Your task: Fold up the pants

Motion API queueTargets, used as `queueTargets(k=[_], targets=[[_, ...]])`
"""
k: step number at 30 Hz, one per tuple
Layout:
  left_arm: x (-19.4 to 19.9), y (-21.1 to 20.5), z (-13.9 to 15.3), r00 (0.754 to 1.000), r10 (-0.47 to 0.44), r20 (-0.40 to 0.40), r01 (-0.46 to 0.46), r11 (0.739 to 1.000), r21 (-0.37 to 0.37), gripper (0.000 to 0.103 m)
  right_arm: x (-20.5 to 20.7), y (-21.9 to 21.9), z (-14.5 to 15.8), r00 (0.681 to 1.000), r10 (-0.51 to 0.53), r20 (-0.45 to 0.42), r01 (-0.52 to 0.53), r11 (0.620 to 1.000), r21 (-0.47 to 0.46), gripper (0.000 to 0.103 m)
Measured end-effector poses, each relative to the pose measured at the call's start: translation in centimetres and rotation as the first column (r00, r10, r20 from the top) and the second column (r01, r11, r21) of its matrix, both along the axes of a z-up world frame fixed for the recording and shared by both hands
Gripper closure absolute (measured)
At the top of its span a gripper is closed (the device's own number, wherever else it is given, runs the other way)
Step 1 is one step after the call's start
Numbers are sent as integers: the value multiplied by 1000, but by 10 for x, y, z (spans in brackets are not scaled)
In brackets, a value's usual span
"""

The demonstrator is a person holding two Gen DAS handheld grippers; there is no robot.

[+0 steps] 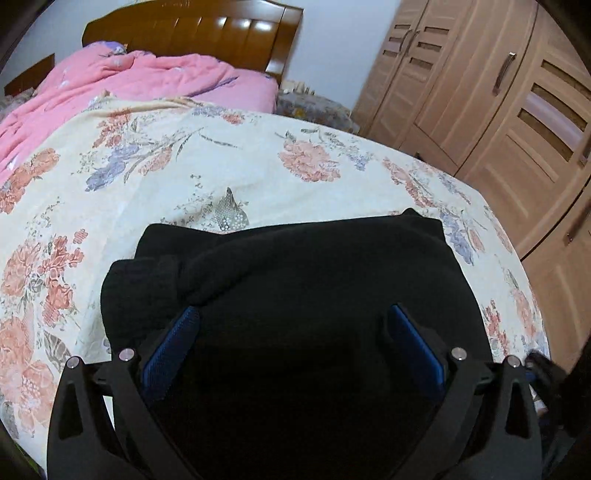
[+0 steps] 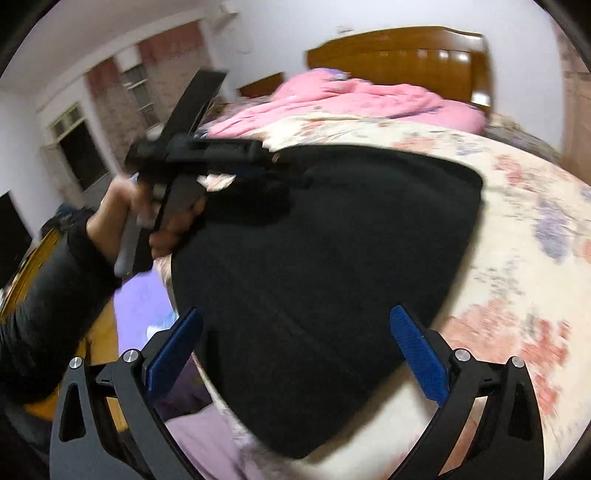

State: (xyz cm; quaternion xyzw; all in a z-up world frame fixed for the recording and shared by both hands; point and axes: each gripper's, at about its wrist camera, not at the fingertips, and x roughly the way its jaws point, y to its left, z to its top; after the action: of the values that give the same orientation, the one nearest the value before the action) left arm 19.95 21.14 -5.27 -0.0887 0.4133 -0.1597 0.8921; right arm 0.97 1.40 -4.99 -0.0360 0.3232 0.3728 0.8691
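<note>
The black pants (image 1: 295, 288) lie folded into a compact bundle on the floral bedspread (image 1: 207, 158), near the bed's front corner. My left gripper (image 1: 293, 314) hovers over the bundle, open, with nothing between its blue pads (image 1: 173, 343). In the right wrist view the same pants (image 2: 332, 258) fill the middle. My right gripper (image 2: 295, 317) is open just above their near edge, holding nothing. The left gripper (image 2: 280, 166) shows there too, held by a hand (image 2: 122, 206) over the bundle's far left corner. That view is blurred by motion.
A pink quilt (image 1: 122, 85) is heaped by the wooden headboard (image 1: 192, 33). Wooden wardrobe doors (image 1: 491, 92) stand right of the bed. The bed's edge (image 2: 192, 332) drops off to the left, with purple cloth (image 2: 144, 306) and floor below. A black sleeve (image 2: 48, 295) reaches in from the left.
</note>
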Motion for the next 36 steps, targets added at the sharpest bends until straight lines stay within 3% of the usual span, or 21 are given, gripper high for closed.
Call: queueTargets(k=[2, 5, 7, 11, 18, 21, 23, 25, 29, 31, 33, 35, 36], targets=[[2, -1, 1, 1000, 6, 5, -6, 1000, -2, 2, -16, 4, 4, 998, 22, 62, -21, 1000, -19, 4], [2, -4, 1, 1000, 14, 20, -14, 1000, 21, 2, -7, 14, -27, 1000, -1, -26, -1, 994, -110, 4], [0, -6, 1, 999, 17, 30, -18, 999, 35, 2, -13, 13, -34, 999, -1, 43, 5, 996, -94, 4], [-3, -4, 1, 999, 23, 41, -24, 999, 29, 2, -13, 19, -34, 997, -10, 74, 22, 988, -156, 4], [-4, 1, 1, 998, 24, 50, -24, 1000, -3, 2, -10, 23, -36, 997, -18, 82, 32, 985, -170, 4], [-16, -5, 8, 996, 57, 69, -61, 997, 53, 3, -3, 23, -24, 998, -33, 55, 42, 985, -164, 4], [-40, -14, 20, 987, 103, 122, -121, 982, 146, 3, 1, 13, -8, 995, -67, 74, 74, 992, -97, 4], [-78, -27, 29, 971, 97, 218, -150, 958, 245, 2, 11, 7, -3, 990, -112, 87, 120, 989, -88, 4], [-104, -20, -1, 973, 157, 170, -206, 924, 322, 2, 38, 10, -29, 992, -127, -8, 125, 980, -154, 4], [-121, -3, -11, 963, 168, 211, -218, 946, 241, 1, 35, 6, -30, 991, -137, 7, 136, 981, -135, 4], [-132, 4, -9, 961, 180, 210, -227, 947, 226, 1, 30, 3, -25, 986, -166, 1, 164, 975, -152, 4], [-148, 4, -2, 945, 218, 243, -285, 914, 290, 1, 13, -8, -11, 973, -219, 73, 227, 962, -152, 4], [-160, -1, 4, 929, 236, 284, -331, 873, 357, 2, 5, -12, -8, 969, -227, 100, 240, 960, -144, 4]])
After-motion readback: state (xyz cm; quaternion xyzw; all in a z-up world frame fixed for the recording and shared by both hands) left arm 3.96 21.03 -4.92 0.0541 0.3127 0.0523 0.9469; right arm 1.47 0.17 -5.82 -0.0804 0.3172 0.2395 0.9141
